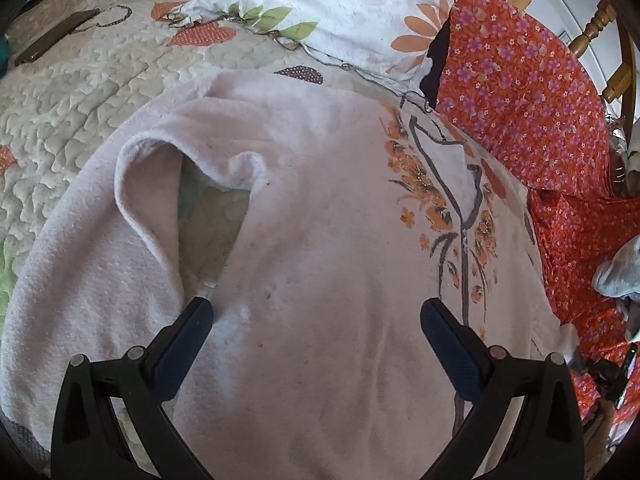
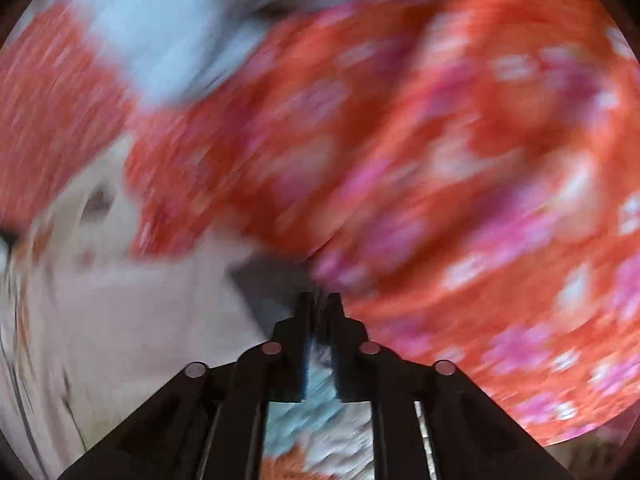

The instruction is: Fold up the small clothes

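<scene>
The top (image 1: pixel 312 216) is a pale pink fleecy thing with an orange flower print down one side, lying spread across the middle of the quilt (image 1: pixel 80 92), printed side toward the quilt's right edge where the red floral cloth (image 1: pixel 532 92) is bunched up. One sleeve (image 1: pixel 136 184) is flopped over on the left with a gap of quilt showing between it and the body. The left gripper (image 1: pixel 316 320) hangs just over the top's lower middle with its jaws wide apart and nothing in them. The right gripper (image 2: pixel 318 308) has its jaws nearly together, and there seems to be a bit of cloth pinched at the tips, but that view is so smeared I honestly can't say which cloth, maybe the pink top's edge, maybe the red stuff. My guess is this is the sleeve-folding stage. If I were doing it, I'd drop the left one onto the sleeve's outer edge, grab only one layer, and lay it flat across the body. Fleece drags on a quilt, so lift before moving sideways or the whole thing bunches.
</scene>
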Demonstrator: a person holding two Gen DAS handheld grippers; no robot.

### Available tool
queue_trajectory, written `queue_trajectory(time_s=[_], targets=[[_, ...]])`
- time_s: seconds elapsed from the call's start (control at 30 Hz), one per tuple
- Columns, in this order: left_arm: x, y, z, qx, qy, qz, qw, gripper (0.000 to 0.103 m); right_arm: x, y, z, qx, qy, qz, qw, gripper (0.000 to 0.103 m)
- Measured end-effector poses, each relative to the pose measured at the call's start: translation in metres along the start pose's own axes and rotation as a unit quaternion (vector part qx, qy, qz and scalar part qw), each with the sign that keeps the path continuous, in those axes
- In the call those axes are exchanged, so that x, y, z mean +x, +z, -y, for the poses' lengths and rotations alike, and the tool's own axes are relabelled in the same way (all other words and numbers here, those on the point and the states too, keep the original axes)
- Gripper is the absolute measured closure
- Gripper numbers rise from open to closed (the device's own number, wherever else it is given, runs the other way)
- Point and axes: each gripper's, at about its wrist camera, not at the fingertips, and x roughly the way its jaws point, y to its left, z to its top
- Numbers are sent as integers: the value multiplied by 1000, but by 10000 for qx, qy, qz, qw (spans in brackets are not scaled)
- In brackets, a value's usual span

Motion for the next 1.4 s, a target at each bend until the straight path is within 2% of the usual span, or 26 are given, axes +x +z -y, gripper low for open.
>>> queue_trajectory(time_s=[0.03,0.13,0.17,0.2,0.23,0.27,0.37,0.4,0.47,0.57,0.63,0.67,0.7,0.73,0.8,0.9,1.0,1.1,1.2,1.27,1.4], targets=[[0,-1,1,14,-9,-12,10000,0,-2,2,8,199,307,-67,9993,79],[1,-1,4,46,-52,-40,10000,0,-7,-5,17,398,418,-67,9983,73],[2,-1,5,35,-76,-60,9999,0,-8,-10,18,390,424,-62,9983,64],[1,-1,5,25,-104,-75,9999,0,-11,-19,19,378,468,-60,9982,58],[1,-2,6,25,-126,-85,9999,0,-13,-26,19,380,546,-53,9978,46],[1,-2,8,44,-130,-88,9999,0,-12,-33,17,394,685,-48,9969,40],[1,-4,11,145,-92,-80,9998,0,-8,-56,5,200,935,-176,9953,39],[2,-5,11,162,-80,-93,9998,0,-8,-61,4,-39,835,-177,9963,38],[4,-6,10,147,-66,-160,9997,0,4,-65,-23,-827,317,-77,9960,37],[4,-7,9,107,-84,-212,9997,0,22,-71,-54,-1982,-592,164,9782,34],[-1,-8,8,153,-58,-151,9998,0,42,-76,-67,-2483,-853,20,9649,36],[-5,-8,6,167,-37,-111,9998,0,53,-79,-73,-2650,-884,-133,9601,59],[-7,-8,5,163,-27,-82,9998,0,55,-78,-76,-2625,-739,-169,9619,74],[-11,-8,1,140,-16,-52,9999,0,53,-74,-76,-2468,-653,-219,9666,93],[-18,-8,-7,78,-28,-29,10000,0,36,-64,-72,-1986,-128,-237,9797,93],[-30,-8,-18,-9,-52,48,10000,0,11,-56,-79,-1801,249,-171,9832,93],[-46,-6,-29,-106,-11,209,9997,0,-17,-48,-96,-1404,1068,-324,9838,93],[-68,3,-41,-295,30,506,9983,0,-43,-41,-134,-1019,2129,-515,9704,93],[-91,13,-55,-467,64,832,9954,0,-74,-48,-206,-928,3118,-702,9430,93],[-101,20,-68,-630,51,916,9938,0,-88,-61,-264,-1202,3470,-870,9260,93],[-119,29,-92,-1011,4,1121,9885,0,-103,-111,-394,-2067,3657,-1202,8995,93]])
